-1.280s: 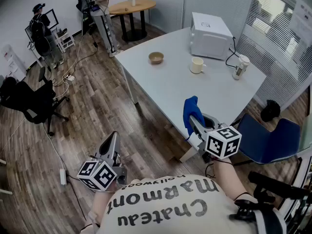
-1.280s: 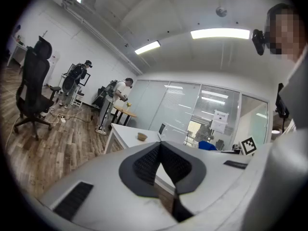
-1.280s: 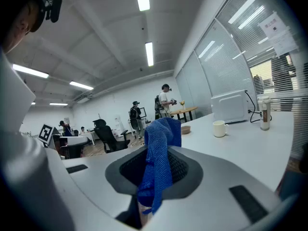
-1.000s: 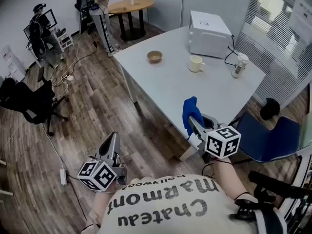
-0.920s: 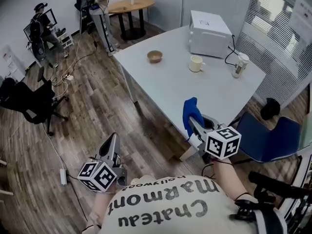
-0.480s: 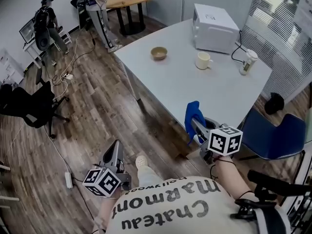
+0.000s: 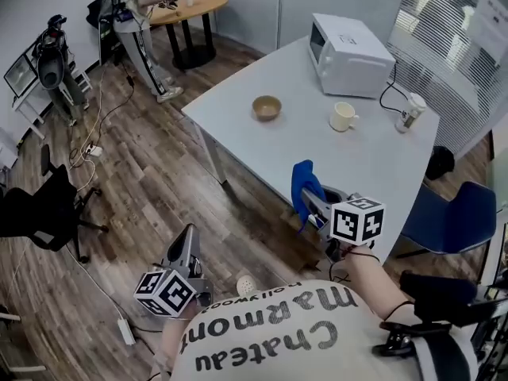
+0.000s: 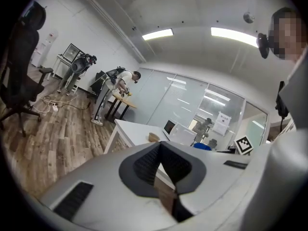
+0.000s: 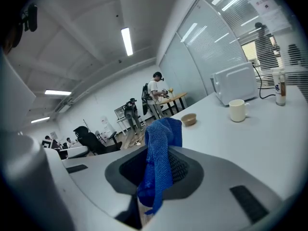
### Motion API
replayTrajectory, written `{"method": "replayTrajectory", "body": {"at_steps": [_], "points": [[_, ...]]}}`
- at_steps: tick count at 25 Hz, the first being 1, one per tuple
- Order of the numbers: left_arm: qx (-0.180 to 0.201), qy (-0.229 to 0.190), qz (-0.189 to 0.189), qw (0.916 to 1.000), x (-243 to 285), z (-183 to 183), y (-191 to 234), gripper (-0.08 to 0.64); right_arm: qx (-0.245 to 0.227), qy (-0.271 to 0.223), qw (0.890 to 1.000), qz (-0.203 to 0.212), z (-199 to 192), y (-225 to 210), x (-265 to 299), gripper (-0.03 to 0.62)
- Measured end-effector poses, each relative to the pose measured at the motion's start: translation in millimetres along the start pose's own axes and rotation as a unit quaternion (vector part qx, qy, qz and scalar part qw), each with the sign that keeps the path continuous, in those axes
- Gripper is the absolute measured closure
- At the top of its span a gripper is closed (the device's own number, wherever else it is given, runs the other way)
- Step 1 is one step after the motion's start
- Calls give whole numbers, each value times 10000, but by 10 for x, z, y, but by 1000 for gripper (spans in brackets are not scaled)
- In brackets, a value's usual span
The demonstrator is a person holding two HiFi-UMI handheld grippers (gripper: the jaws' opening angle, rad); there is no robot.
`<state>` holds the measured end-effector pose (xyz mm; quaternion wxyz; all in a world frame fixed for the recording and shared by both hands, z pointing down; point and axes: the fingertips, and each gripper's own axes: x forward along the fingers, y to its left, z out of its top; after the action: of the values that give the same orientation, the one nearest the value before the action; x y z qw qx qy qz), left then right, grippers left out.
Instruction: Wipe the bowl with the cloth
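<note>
- The bowl [image 7: 267, 107] is tan and stands upright on the far left part of the white table [image 7: 270, 153], near its left edge, with nothing touching it.
- The cloth [image 7: 304, 189] is blue and is over the table's near edge, well apart from the bowl; it sticks up out of the right gripper [image 7: 312, 205] and flops over at the top.
- In the right gripper view, the jaws are clenched on the cloth's [image 9: 161, 153] lower part, and the bowl [image 9: 188, 119] shows beyond it.
- The left gripper [image 7: 187, 236] is over the wood floor, left of the table and nearer than it; its jaws are pressed together with nothing between them.
- A cream mug [image 7: 343, 117] stands right of the bowl, with a white microwave [image 7: 353, 50] at the far edge behind it.
- A lidded cup [image 7: 410, 111] stands at the far right, beside a black cable.
- A blue chair [image 7: 452, 221] is right of the table.
- Far left, a person [image 7: 139, 14] stands at a round wooden table [image 7: 194, 5]; a black office chair [image 7: 40, 213] is at the left.
</note>
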<state>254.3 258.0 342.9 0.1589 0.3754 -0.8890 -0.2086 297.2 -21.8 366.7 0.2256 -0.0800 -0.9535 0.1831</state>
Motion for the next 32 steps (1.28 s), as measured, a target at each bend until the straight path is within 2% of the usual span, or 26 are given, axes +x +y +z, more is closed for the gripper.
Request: {"method": "replayTrajectory", "body": {"at_steps": [4, 9, 12, 14, 18, 24, 29, 32], "points": [[70, 288, -256, 9992, 232, 267, 350, 565, -84, -55, 9998, -184, 220, 216, 380, 526], [191, 397, -399, 9982, 553, 464, 684, 565, -334, 225, 9977, -552, 180, 250, 654, 526], [159, 515, -593, 9968, 722, 436, 707, 565, -229, 438, 9959, -761, 118, 176, 811, 526], [155, 663, -592, 9959, 810, 366, 790, 565, -145, 492, 9949, -871, 141, 133, 963, 526], [74, 789, -562, 9953, 1025, 389, 1005, 566, 77, 318, 9939, -1049, 363, 13, 1303, 526], [-249, 517, -529, 9969, 1595, 821, 1235, 566, 491, -43, 9949, -877, 931, -301, 1766, 526], [-36, 462, -396, 9981, 2201, 1099, 1389, 566, 511, -225, 9961, -680, 1378, -574, 2196, 526], [-205, 350, -464, 9981, 2495, 1253, 1443, 566, 545, -394, 9961, -578, 1551, -688, 2388, 526]]}}
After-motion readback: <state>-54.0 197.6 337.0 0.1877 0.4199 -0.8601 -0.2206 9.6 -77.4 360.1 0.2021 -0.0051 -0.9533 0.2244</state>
